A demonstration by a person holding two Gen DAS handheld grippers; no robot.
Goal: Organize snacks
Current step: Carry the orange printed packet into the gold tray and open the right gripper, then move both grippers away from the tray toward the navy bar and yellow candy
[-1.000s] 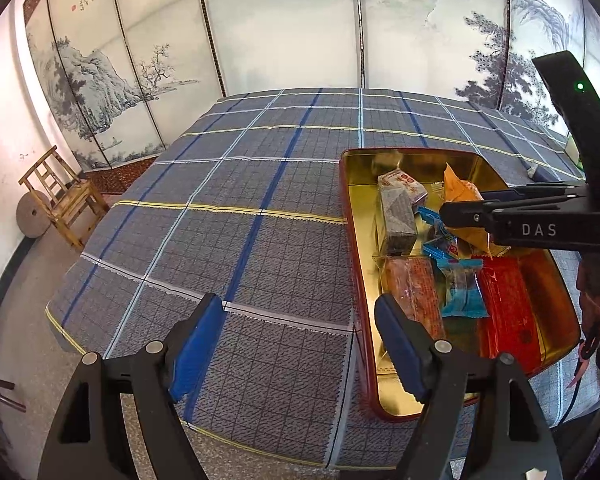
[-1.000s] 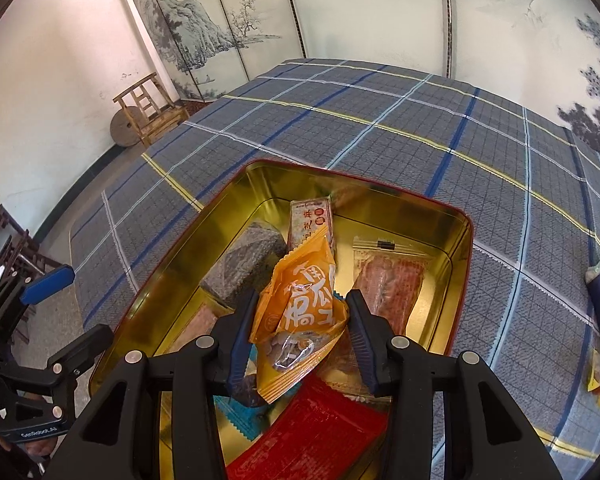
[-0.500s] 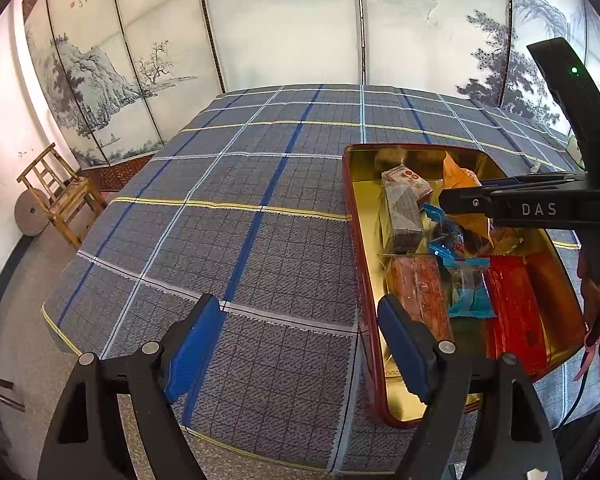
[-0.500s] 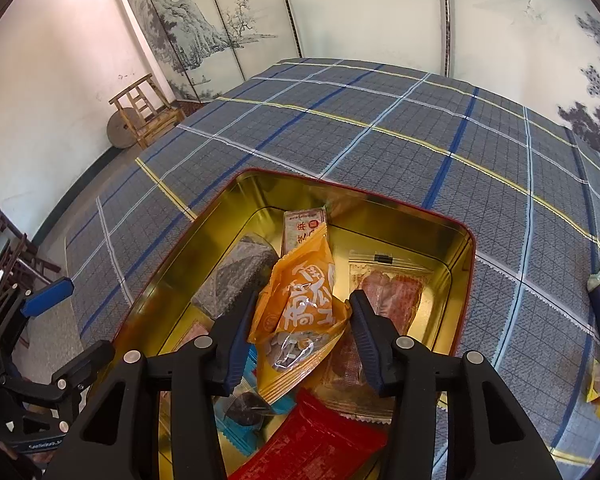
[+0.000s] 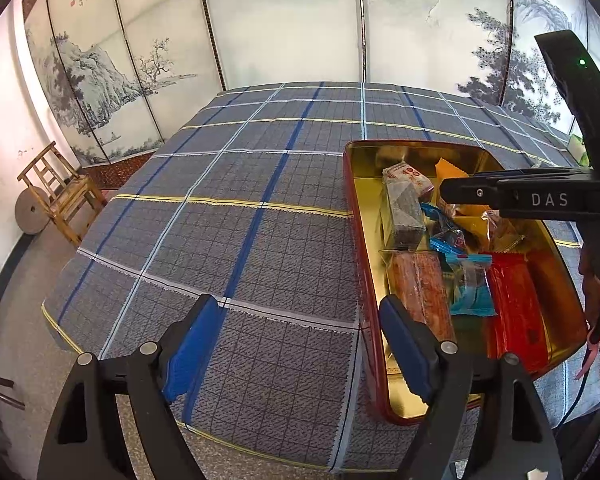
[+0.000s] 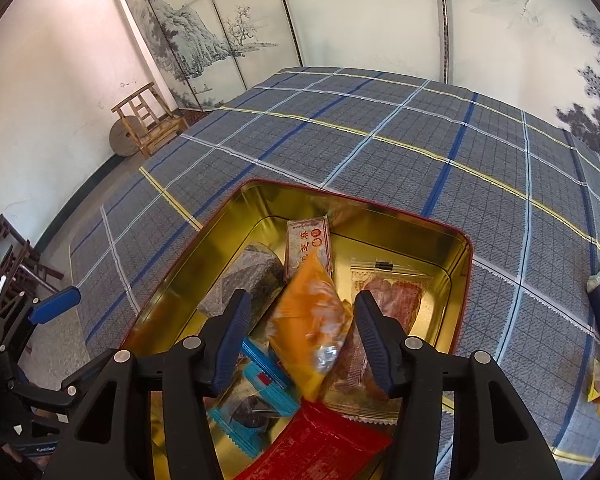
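The left gripper [image 5: 296,344] is held wide apart above the checked tablecloth [image 5: 228,248]. Inside the gold, red-rimmed tin [image 6: 458,264], a blurred orange snack pouch [image 6: 312,316] lies between the spread right gripper [image 6: 302,340].

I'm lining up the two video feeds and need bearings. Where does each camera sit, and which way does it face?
Left wrist: on the left gripper, facing across the plaid tablecloth toward the painted screen; its open blue fingers show, tin at right.
Right wrist: on the right gripper, looking down into the tin; its open fingers flank the orange packet.
Shared: tin, snacks, wooden chair; each sees the other gripper.
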